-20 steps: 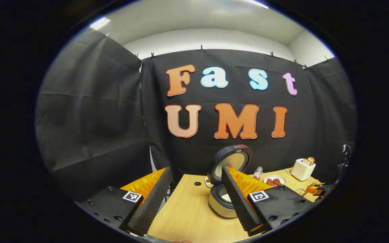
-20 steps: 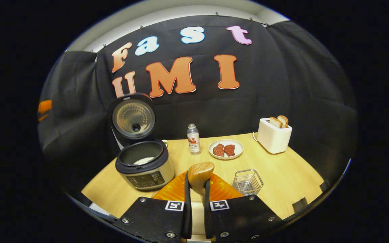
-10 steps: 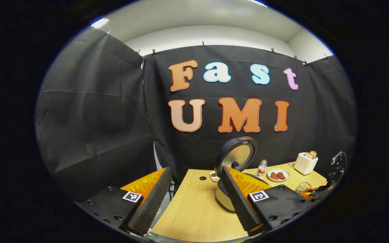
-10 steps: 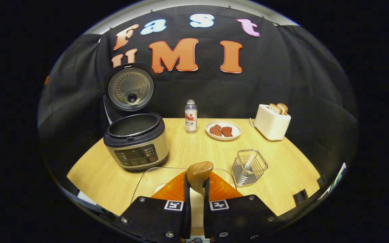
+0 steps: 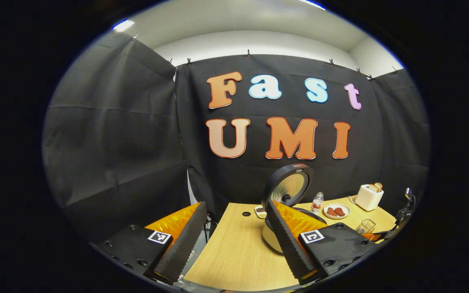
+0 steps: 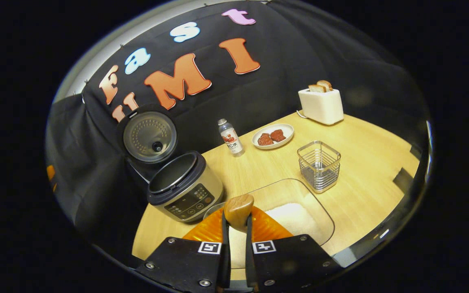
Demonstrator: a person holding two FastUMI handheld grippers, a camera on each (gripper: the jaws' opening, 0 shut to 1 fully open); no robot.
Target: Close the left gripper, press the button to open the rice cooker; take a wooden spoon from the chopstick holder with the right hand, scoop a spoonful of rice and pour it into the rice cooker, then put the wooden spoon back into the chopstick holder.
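Rice cooker [image 6: 185,188] stands lid-up on the counter [image 6: 364,162]; beside it a clear tray of rice [image 6: 295,217], beyond that the empty chopstick holder [image 6: 319,166]. Right claw [image 6: 236,244] grips the wooden spoon [image 6: 238,209]; returning it looks next, path clear. Left claw [image 5: 234,240] gapes, idle.

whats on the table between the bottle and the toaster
In the right gripper view, a white plate with two pieces of meat sits between the bottle and the toaster; bare table elsewhere.
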